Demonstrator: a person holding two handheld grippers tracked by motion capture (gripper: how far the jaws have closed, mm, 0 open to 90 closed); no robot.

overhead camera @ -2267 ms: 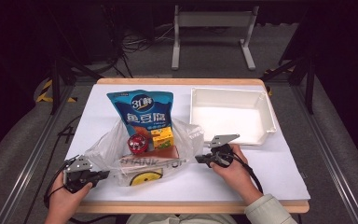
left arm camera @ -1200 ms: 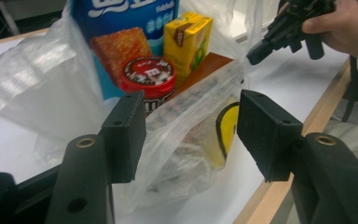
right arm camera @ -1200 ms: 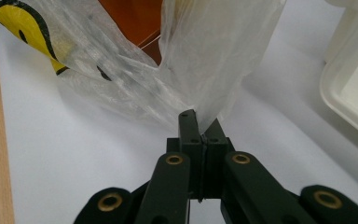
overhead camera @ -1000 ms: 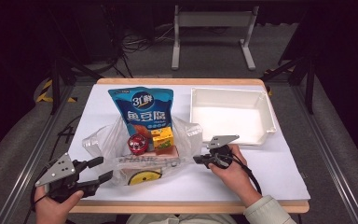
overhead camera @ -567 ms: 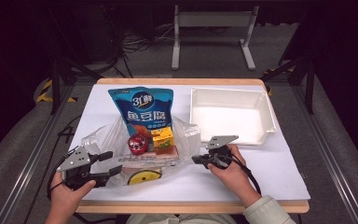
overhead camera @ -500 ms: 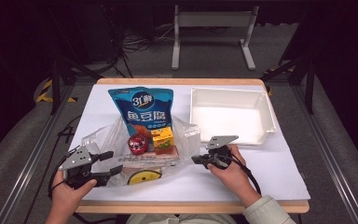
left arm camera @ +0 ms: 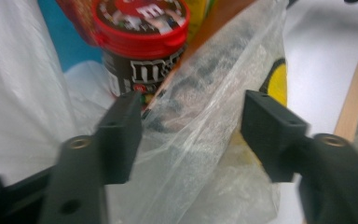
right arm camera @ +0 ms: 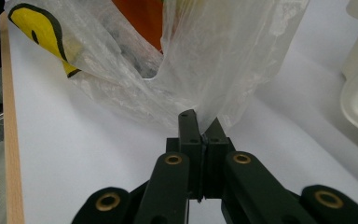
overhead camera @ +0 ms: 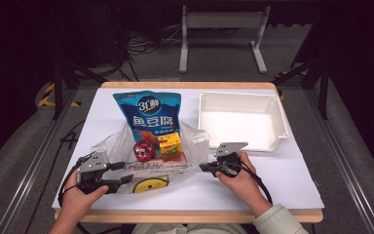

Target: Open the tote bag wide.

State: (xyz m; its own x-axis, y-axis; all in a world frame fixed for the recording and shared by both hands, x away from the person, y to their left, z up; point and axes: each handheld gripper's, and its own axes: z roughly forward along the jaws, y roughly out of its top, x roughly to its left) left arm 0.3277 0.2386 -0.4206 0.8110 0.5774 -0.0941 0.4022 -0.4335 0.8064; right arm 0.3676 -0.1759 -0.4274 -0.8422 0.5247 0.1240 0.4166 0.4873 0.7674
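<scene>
White tray (overhead camera: 241, 119) beyond plastic bag (overhead camera: 126, 146), blue pouch (overhead camera: 148, 113) upright.

My table (overhead camera: 292, 180), white-topped with a wooden edge, is carrying a clear plastic bag (overhead camera: 195, 146) near me, and a white tray (overhead camera: 282, 122) is sitting on its far right.

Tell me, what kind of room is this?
Probably a lab or studio set up for recording. A white-topped table with a wooden edge stands on grey carpet among dark metal stand legs, with loose black cables on the floor.
</scene>
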